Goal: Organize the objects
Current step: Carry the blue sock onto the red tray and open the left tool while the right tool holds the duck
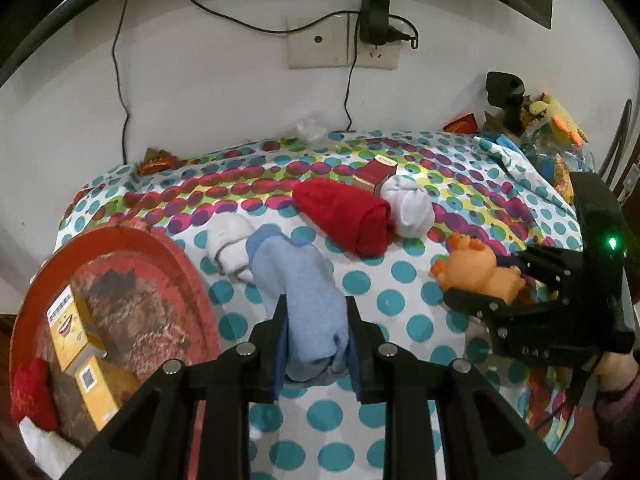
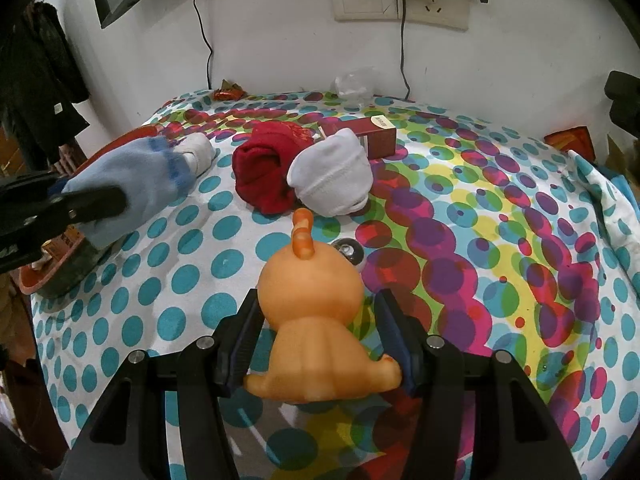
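Left hand-held gripper [image 1: 316, 344] pinches the blue sock [image 1: 304, 288]; right hand-held gripper [image 2: 320, 344] probably grips the orange toy [image 2: 316, 320]. Next: red tray [image 1: 192, 280] at the tabletop's left edge.

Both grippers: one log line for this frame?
left gripper: shut on blue sock | right gripper: shut on orange toy | red tray: holds yellow boxes

The red tray [image 1: 120, 240] hangs off the tablecloth's left edge and gets cut by the left wrist frame at the bottom. Print on the yellow boxes [image 1: 68, 326] in it is too small to read. A dark round thing [image 2: 349, 250] hides behind the orange toy [image 2: 312, 300], can't tell what it is.
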A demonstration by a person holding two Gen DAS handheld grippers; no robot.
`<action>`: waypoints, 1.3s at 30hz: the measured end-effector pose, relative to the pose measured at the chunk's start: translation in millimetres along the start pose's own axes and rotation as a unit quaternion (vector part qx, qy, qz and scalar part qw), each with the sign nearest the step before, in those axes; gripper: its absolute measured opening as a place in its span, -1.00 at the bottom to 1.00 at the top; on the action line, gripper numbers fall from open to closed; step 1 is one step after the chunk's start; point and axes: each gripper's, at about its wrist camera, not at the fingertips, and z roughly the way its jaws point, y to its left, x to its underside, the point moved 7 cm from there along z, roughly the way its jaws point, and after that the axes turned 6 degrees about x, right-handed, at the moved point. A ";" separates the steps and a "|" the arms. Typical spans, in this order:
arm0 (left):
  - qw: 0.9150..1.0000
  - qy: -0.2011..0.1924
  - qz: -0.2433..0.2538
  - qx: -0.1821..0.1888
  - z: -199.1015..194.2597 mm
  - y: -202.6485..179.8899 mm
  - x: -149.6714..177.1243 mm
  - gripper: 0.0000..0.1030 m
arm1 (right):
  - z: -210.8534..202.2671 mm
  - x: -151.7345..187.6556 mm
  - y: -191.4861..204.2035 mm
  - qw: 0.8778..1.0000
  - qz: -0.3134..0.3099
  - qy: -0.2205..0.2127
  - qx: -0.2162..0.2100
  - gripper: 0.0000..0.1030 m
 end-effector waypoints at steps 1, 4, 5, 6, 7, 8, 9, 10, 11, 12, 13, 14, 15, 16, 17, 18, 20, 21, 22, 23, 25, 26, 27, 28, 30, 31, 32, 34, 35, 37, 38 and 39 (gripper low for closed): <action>1.000 0.000 0.000 0.000 -2.3 0.4 2.0 -0.53 | 0.3 0.3 0.7 1.000 -0.001 0.000 0.002 0.05; 1.000 0.000 0.004 0.001 -12.1 -1.2 9.6 -0.53 | 1.6 1.2 2.1 1.000 -0.008 0.001 0.011 0.05; 1.000 -0.001 0.006 -0.003 -14.9 -1.4 11.3 -0.53 | 2.2 1.3 2.1 1.000 -0.009 0.002 0.013 0.05; 1.000 -0.001 0.008 -0.007 -18.0 -1.8 13.1 -0.53 | 2.5 1.7 2.2 1.000 -0.010 0.002 0.015 0.05; 1.000 -0.004 0.009 -0.008 -21.5 -2.8 14.6 -0.53 | 2.7 1.7 2.4 1.000 -0.011 0.002 0.016 0.05; 1.000 -0.007 0.007 -0.006 -24.9 -3.3 15.7 -0.53 | 3.0 1.7 2.4 1.000 -0.011 0.002 0.016 0.05; 1.000 -0.010 0.005 -0.004 -28.5 -3.9 17.1 -0.53 | 3.2 1.7 2.5 1.000 -0.011 0.002 0.017 0.05; 1.000 -0.013 0.004 -0.002 -32.2 -4.4 18.2 -0.53 | 3.3 1.8 2.7 1.000 -0.012 0.002 0.018 0.05; 1.000 -0.016 0.003 -0.004 -35.6 -4.4 19.3 -0.53 | 3.5 1.7 2.9 1.000 -0.013 0.003 0.020 0.04; 1.000 -0.016 0.003 -0.007 -38.3 -3.9 20.2 -0.53 | 3.8 1.8 3.6 1.000 -0.015 0.003 0.023 0.04; 1.000 -0.017 0.002 -0.011 -41.2 -3.0 21.0 -0.53 | 4.4 1.6 3.9 1.000 -0.016 0.003 0.024 0.04; 1.000 -0.020 0.000 -0.013 -45.0 -1.5 21.9 -0.53 | 4.5 1.4 4.3 1.000 -0.018 0.004 0.026 0.04; 1.000 -0.022 -0.001 -0.013 -48.3 0.8 22.8 -0.53 | 4.4 1.4 4.8 0.999 -0.019 0.004 0.027 0.04; 1.000 -0.022 -0.005 -0.016 -51.4 3.9 24.1 -0.53 | 4.4 1.5 5.3 0.999 -0.020 0.004 0.029 0.04; 0.999 -0.023 -0.009 -0.022 -54.8 7.0 25.0 -0.53 | 4.3 1.6 5.9 0.999 -0.021 0.004 0.030 0.04; 0.999 -0.025 -0.014 -0.025 -58.7 11.0 26.1 -0.53 | 4.3 1.9 6.6 0.999 -0.023 0.005 0.032 0.04; 0.999 -0.029 -0.025 -0.029 -66.4 19.8 28.2 -0.53 | 4.7 2.1 7.8 0.999 -0.026 0.005 0.037 0.05; 0.999 -0.030 -0.031 -0.032 -71.1 25.6 29.5 -0.53 | 4.9 2.0 8.0 0.999 -0.028 0.006 0.038 0.05; 0.998 -0.032 -0.035 -0.034 -74.1 29.5 31.0 -0.53 | 5.0 1.9 8.3 0.999 -0.028 0.006 0.039 0.05; 0.998 -0.033 -0.040 -0.038 -77.8 34.4 32.3 -0.53 | 5.2 1.7 8.3 0.999 -0.028 0.006 0.039 0.05; 0.997 -0.033 -0.048 -0.046 -84.1 45.2 35.5 -0.53 | 5.4 1.7 9.2 0.999 -0.029 0.006 0.041 0.05; 0.997 -0.035 -0.053 -0.053 -86.7 50.5 36.4 -0.53 | 5.4 1.7 9.1 0.999 -0.030 0.006 0.041 0.05; 0.996 -0.036 -0.059 -0.057 -89.7 56.0 37.8 -0.53 | 5.6 1.7 9.4 0.999 -0.031 0.006 0.043 0.05; 0.996 -0.035 -0.063 -0.061 -92.1 61.4 39.7 -0.53 | 5.8 1.7 9.9 0.998 -0.033 0.007 0.045 0.05; 0.994 -0.036 -0.071 -0.073 -96.9 72.5 42.9 -0.52 | 5.8 1.8 10.8 0.998 -0.036 0.007 0.049 0.05; 0.994 -0.035 -0.073 -0.077 -98.9 77.9 44.3 -0.52 | 5.8 1.8 10.6 0.998 -0.036 0.007 0.049 0.05; 0.993 -0.033 -0.077 -0.081 -100.1 82.1 45.4 -0.52 | 5.8 1.8 10.4 0.998 -0.036 0.007 0.049 0.05; 0.991 -0.035 -0.087 -0.091 -104.1 93.9 49.1 -0.52 | 5.8 1.7 10.4 0.998 -0.036 0.007 0.049 0.05; 0.991 -0.035 -0.091 -0.093 -105.7 98.5 50.9 -0.52 | 5.9 1.6 10.1 0.998 -0.036 0.007 0.049 0.05; 0.989 -0.037 -0.100 -0.105 -108.1 109.4 54.6 -0.52 | 5.8 1.6 10.1 0.998 -0.035 0.007 0.049 0.05; 0.988 -0.035 -0.102 -0.109 -108.4 113.3 55.8 -0.52 | 5.9 1.6 10.4 0.998 -0.036 0.007 0.049 0.05; 0.988 -0.034 -0.104 -0.112 -108.8 118.0 57.5 -0.52 | 6.0 1.7 10.3 0.998 -0.036 0.007 0.049 0.05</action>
